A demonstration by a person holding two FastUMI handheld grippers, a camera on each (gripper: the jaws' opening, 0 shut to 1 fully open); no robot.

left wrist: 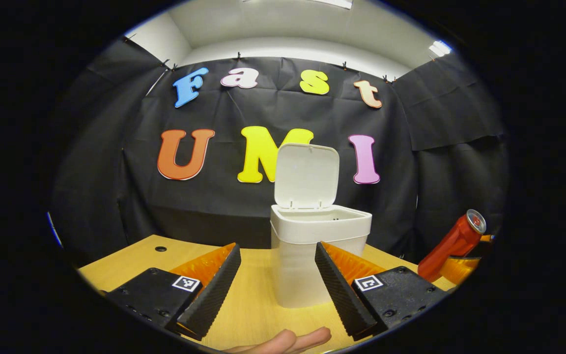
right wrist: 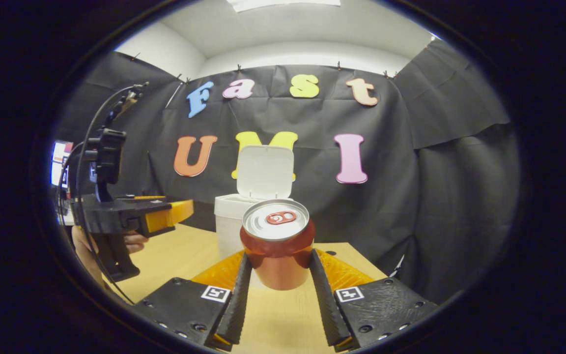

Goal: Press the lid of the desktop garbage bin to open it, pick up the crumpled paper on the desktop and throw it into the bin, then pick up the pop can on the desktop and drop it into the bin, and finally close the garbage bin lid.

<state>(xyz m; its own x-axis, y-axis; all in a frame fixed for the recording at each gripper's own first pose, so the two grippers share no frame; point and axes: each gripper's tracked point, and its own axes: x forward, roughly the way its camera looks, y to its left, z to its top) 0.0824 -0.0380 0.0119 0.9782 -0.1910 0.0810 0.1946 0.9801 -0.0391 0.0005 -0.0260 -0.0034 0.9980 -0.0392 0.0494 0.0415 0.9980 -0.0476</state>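
Red can (right wrist: 277, 246) pinched in right gripper (right wrist: 277, 275); left gripper (left wrist: 277, 280) spread, idle. Advise centring can over open bin (left wrist: 320, 231) before release.

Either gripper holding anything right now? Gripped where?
The right gripper holds the pop can, fingers on opposite sides of its lower body. The left gripper is open, holding nothing.

In the right gripper view, the red aluminium pop can (right wrist: 277, 246) hides the lower front of the white plastic bin (right wrist: 229, 223), and the can's own base cannot be made out between the jaws. In the left gripper view, the bin's inside is out of sight behind its rim (left wrist: 320, 216), and a person's fingers (left wrist: 288, 341) are cut off at the bottom edge.
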